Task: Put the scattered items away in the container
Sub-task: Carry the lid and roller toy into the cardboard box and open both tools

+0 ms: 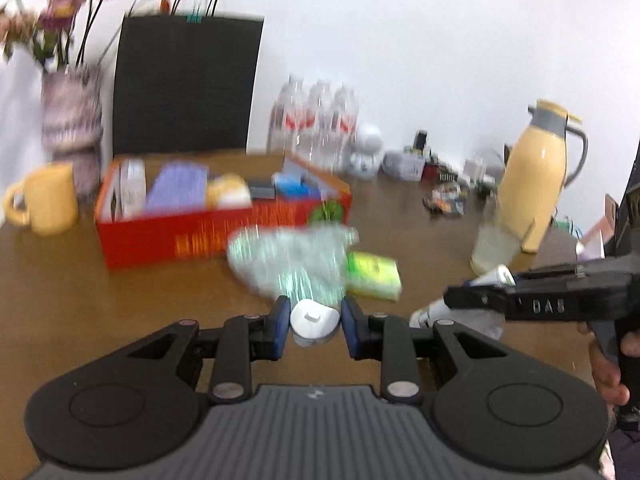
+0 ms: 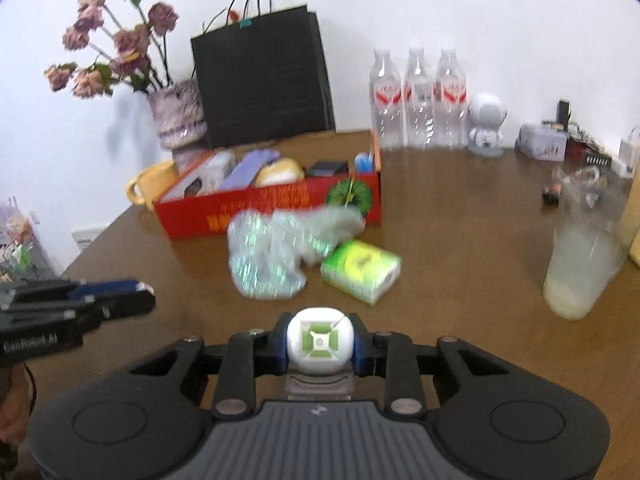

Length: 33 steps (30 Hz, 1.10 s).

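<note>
A red box (image 1: 180, 236) (image 2: 256, 208) with several items inside stands on the brown table. In front of it lie a crumpled shiny plastic bag (image 1: 288, 260) (image 2: 272, 252) and a green tissue pack (image 1: 374, 276) (image 2: 360, 270). My left gripper (image 1: 314, 322) has its fingers on either side of a white rounded object (image 1: 314, 320); the view is blurred and contact is unclear. My right gripper (image 2: 320, 340) is shut on a white tube with a green-patterned end (image 2: 320, 340); it also shows in the left wrist view (image 1: 500, 292), holding the tube (image 1: 494, 276).
A yellow mug (image 1: 46, 200), a flower vase (image 2: 178, 120) and a black paper bag (image 2: 262, 76) stand behind the box. Clear bottles (image 2: 418, 96), a white robot figure (image 2: 486, 124), a cloudy glass (image 2: 580, 264) and a yellow jug (image 1: 536, 176) stand to the right.
</note>
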Tool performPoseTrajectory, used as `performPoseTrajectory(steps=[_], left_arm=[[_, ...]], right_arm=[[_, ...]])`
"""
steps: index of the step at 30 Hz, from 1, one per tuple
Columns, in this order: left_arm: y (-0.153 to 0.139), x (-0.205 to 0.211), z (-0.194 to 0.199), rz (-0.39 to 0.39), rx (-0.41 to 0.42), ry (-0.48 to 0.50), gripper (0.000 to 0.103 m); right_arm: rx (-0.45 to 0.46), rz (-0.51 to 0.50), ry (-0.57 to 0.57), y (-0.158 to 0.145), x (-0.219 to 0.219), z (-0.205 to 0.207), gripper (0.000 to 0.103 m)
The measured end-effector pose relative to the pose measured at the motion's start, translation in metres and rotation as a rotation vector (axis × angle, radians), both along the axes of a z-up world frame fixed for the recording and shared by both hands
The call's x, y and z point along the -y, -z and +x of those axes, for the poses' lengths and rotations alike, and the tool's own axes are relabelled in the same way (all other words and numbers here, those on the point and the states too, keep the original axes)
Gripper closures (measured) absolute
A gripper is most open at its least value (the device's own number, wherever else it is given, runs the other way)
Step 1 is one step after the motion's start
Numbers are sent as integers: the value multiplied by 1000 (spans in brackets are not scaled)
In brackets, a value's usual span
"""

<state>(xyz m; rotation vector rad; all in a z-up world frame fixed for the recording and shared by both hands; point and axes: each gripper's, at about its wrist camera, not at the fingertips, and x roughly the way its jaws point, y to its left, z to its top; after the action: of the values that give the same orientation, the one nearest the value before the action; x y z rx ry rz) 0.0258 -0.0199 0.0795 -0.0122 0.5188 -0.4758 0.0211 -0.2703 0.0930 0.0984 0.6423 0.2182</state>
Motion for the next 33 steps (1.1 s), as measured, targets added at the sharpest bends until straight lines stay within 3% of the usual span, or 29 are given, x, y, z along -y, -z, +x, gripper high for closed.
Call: performPoseTrajectory(steps=[6,13,15,19,21,24,26,28,30,33], left_arm=[[-30,-6,49,-55,37,-15,75],[-42,-5,154,-89,-38,-11,75],[-37,4,195,-55,-95,-15,75],[-11,20,256,87,-178,-94,75],[7,25,274,136,-203,-123,74],[26,27,283,138,-224,-122,73],[32,21,284,100,-224,-124,60],[34,17,286,121,-221,-188,7],[35,12,285,144,-212,-235,5],[35,9,281,115,-245,-218,4]], right_arm=[[67,-11,8,-32,-1,37,76],[122,-10,15,-70,-23,126,76],[99,-21,15,-71,-34,166,76],[21,-72,33,-56,-49,245,76],[-12,-88,47,-41,-51,273,76],[-50,-121,53,-19,-57,311,76],[-31,-119,67,-10,-57,325,76],[-26,-130,73,-3,-58,329,76],[-56,-152,63,5,-58,325,76],[-133,-169,32,13,-55,315,71]])
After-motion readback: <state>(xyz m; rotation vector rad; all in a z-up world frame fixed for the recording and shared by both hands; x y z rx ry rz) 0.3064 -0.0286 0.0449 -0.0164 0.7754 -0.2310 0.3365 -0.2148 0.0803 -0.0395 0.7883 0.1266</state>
